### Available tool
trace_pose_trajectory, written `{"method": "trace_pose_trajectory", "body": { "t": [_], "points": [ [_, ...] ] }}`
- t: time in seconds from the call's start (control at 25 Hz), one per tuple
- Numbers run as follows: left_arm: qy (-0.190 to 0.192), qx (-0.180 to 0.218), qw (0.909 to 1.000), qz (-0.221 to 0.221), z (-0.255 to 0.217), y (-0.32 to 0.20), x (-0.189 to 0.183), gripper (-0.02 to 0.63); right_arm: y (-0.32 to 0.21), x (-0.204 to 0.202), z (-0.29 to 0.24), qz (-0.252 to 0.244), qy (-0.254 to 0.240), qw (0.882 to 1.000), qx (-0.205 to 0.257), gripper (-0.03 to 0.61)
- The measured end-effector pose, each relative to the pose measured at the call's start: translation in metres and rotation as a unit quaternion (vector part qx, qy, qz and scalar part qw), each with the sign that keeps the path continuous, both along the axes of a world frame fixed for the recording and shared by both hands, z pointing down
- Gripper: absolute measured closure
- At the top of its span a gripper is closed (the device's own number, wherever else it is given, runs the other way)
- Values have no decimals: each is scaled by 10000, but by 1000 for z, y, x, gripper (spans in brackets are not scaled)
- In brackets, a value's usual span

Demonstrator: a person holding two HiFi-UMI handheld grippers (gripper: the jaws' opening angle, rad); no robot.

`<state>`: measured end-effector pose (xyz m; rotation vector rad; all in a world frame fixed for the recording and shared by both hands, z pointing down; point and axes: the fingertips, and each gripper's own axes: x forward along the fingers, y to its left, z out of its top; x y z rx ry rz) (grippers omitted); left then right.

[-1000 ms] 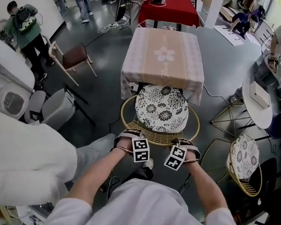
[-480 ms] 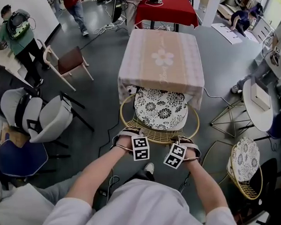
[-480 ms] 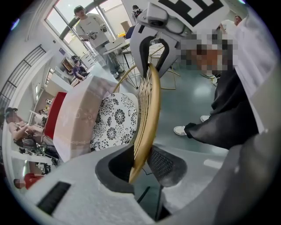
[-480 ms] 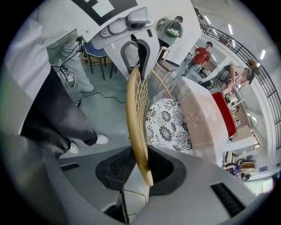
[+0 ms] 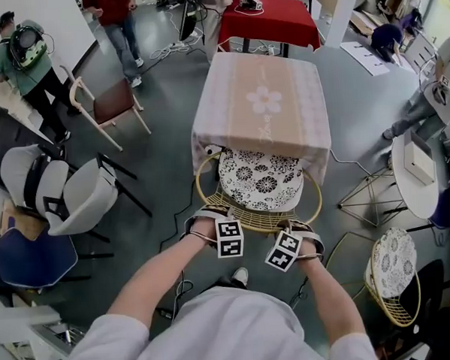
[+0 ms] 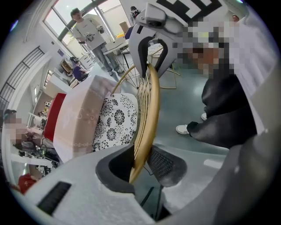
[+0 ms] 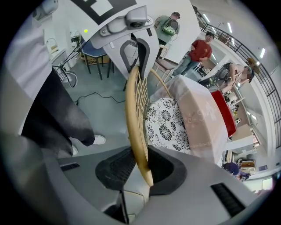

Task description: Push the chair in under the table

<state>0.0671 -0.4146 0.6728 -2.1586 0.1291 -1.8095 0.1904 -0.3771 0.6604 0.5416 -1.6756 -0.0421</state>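
Golden rattan is clamped on both sides: the curved back rim [image 6: 150,105] of the chair [image 5: 256,219] is pinched by the left gripper [image 5: 210,217] and, further along the same curve, by the right gripper [image 5: 301,228]. In the left gripper view the rim is seen running up between the two pads [image 6: 167,163], which are closed against it. In the right gripper view the same hold is shown, the rim being squeezed between the dark pads [image 7: 115,169]. Both grippers are pointed steeply downward, and their marker cubes are turned toward the head camera.

The chair is set at the near edge of the table [image 5: 237,130], which is covered by a pale pink cloth with a flower motif. The far part of the black-and-white floral cushion [image 5: 259,183] is tucked beneath the overhanging cloth, while the near part and the back rim are left outside. A second rattan chair [image 5: 391,268] is placed well apart at the right.
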Motion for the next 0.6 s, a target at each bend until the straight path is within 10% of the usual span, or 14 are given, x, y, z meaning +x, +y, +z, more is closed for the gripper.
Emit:
{"method": "trace_pose_trajectory", "body": {
  "t": [0.6],
  "points": [
    [-52,95,9998,-165,-1,-40,3,525,-39,3,-1,102,37,9999,114,508]
  ]
}}
